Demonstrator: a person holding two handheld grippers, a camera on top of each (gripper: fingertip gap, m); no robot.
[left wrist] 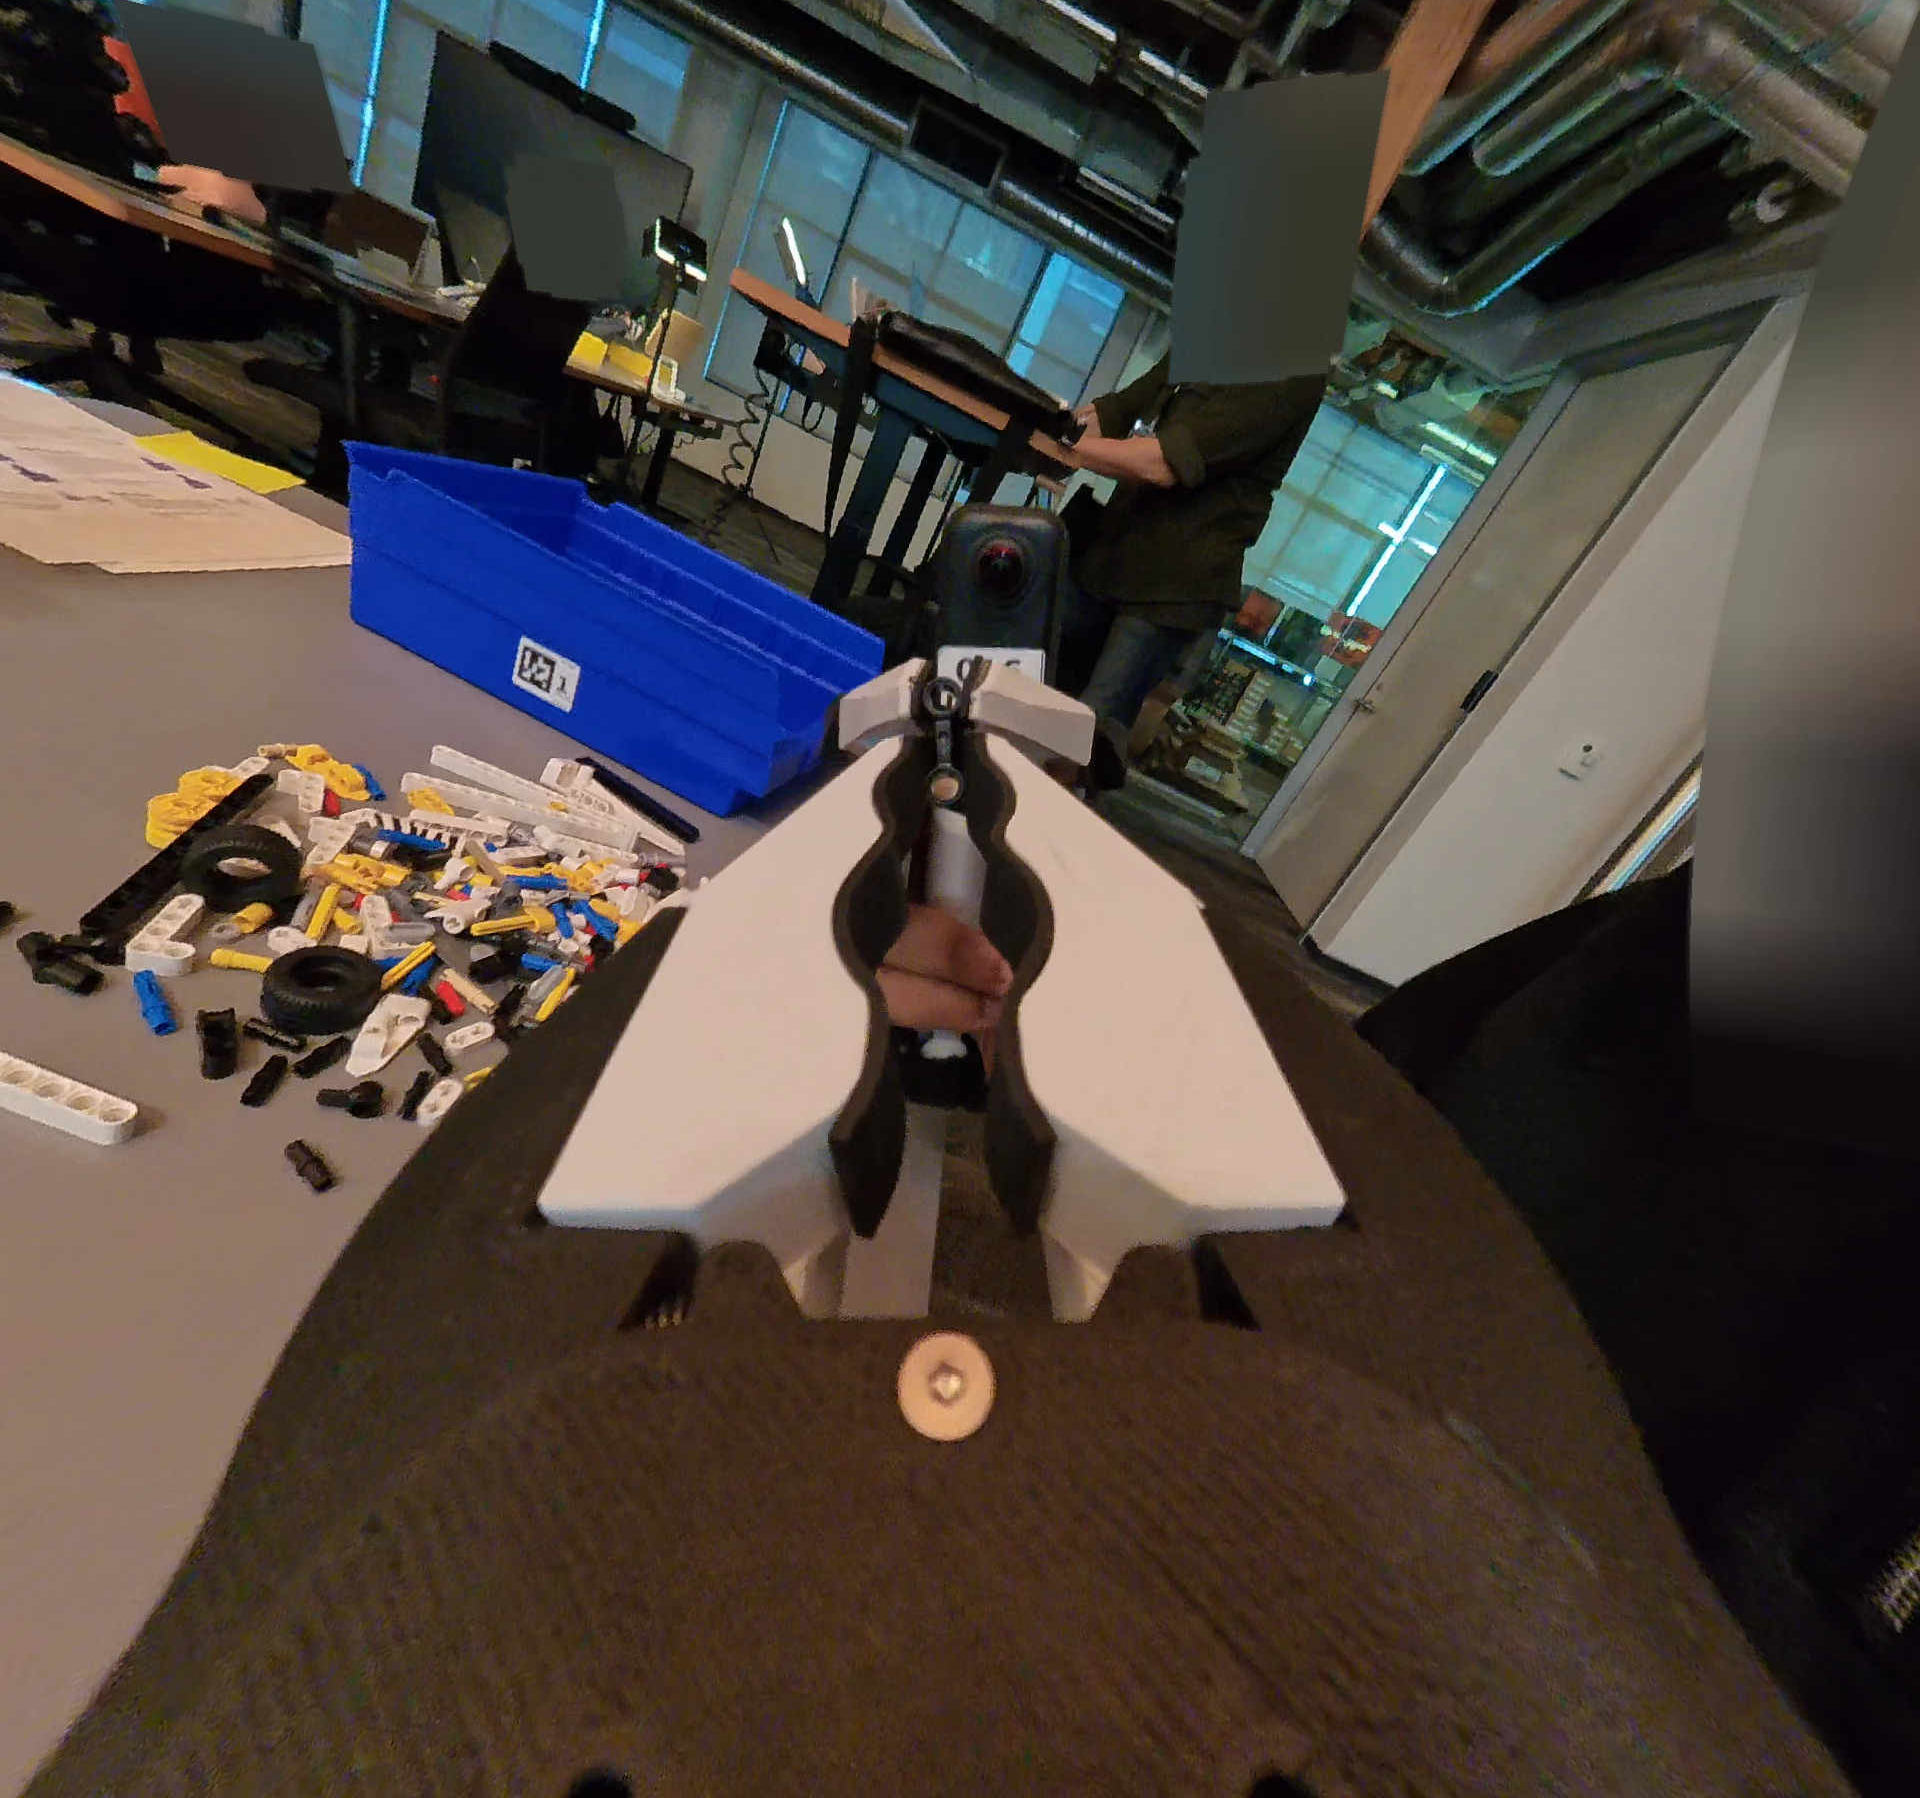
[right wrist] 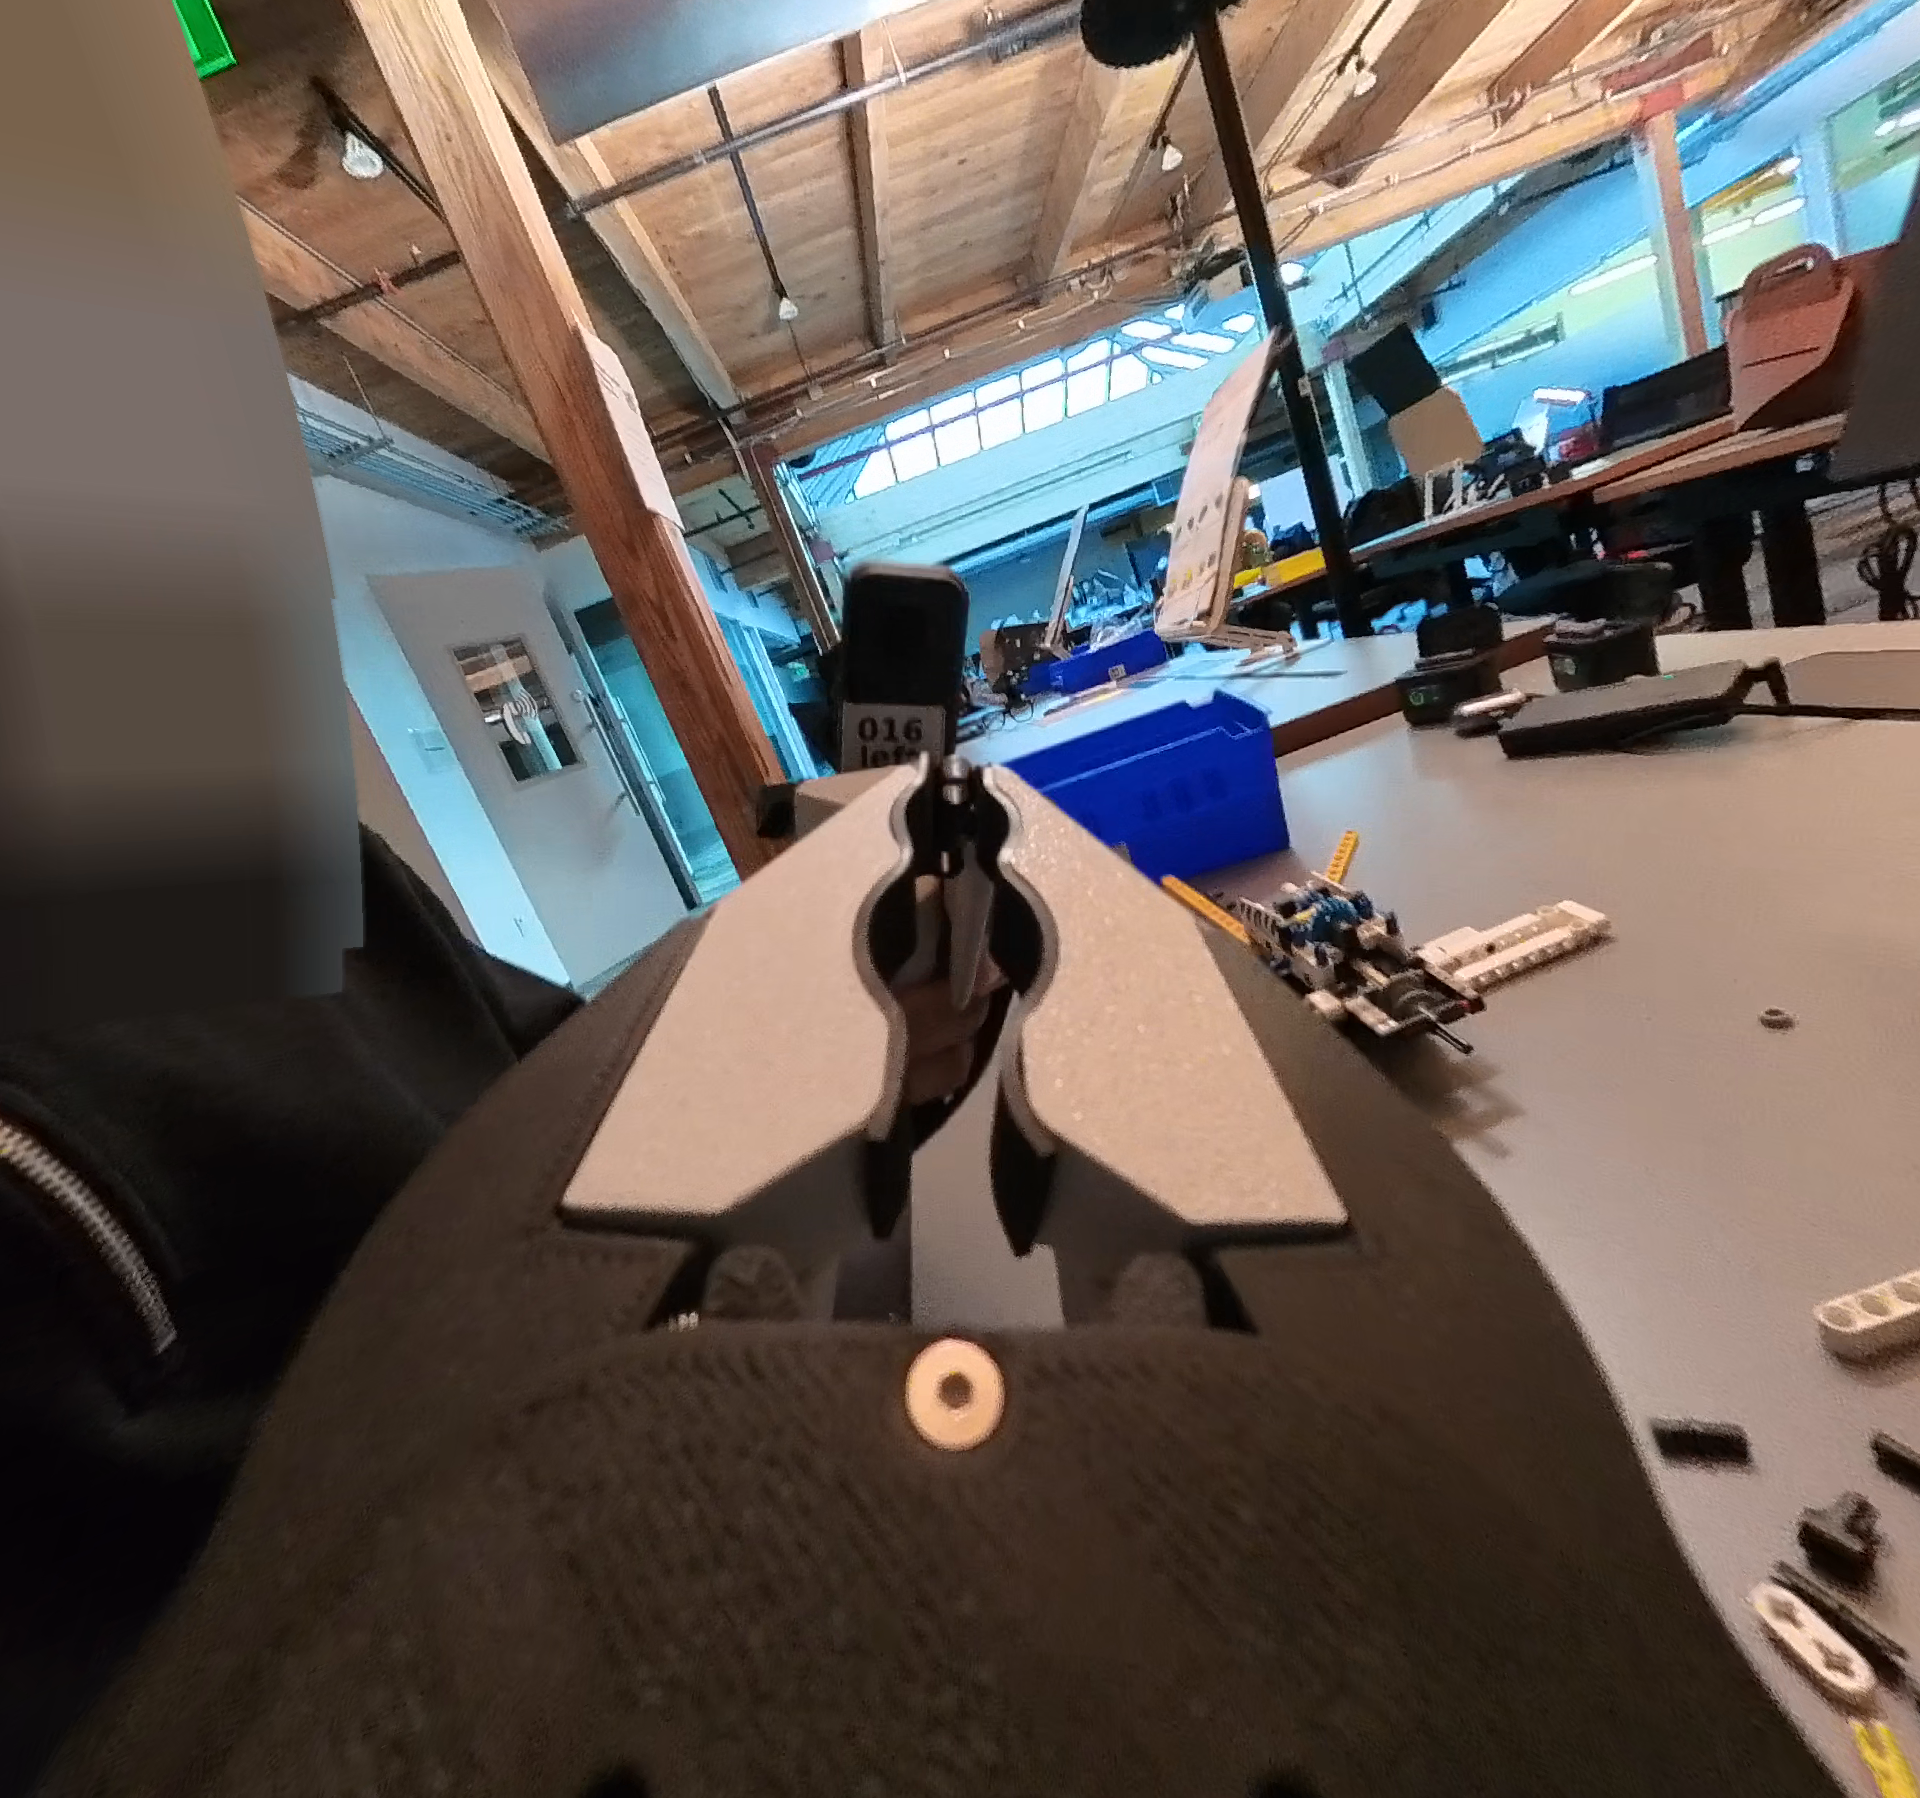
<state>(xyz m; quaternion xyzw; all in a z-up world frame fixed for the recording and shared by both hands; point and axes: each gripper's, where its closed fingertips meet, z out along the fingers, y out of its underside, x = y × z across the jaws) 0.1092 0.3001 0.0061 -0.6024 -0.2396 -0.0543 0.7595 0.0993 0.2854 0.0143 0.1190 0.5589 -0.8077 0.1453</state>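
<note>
L tongs [left wrist: 943, 709] and R tongs [right wrist: 951, 782] raised tip-to-tip, apparently sharing black piece [left wrist: 940, 746].

An open-plan workshop or lab in a converted industrial loft. Overhead run exposed wooden beams [right wrist: 935, 221], a timber post [right wrist: 540, 346] and bare metal ducts [left wrist: 1714, 86]. Large gridded windows [left wrist: 935, 231] line the far wall. Long desks [right wrist: 1558, 512] carry monitors and gear, with a person [left wrist: 1195, 501] standing at one. The grey worktop [left wrist: 156, 709] holds a blue parts bin [left wrist: 623, 605] and a heap of plastic construction pieces [left wrist: 364, 896].
</note>
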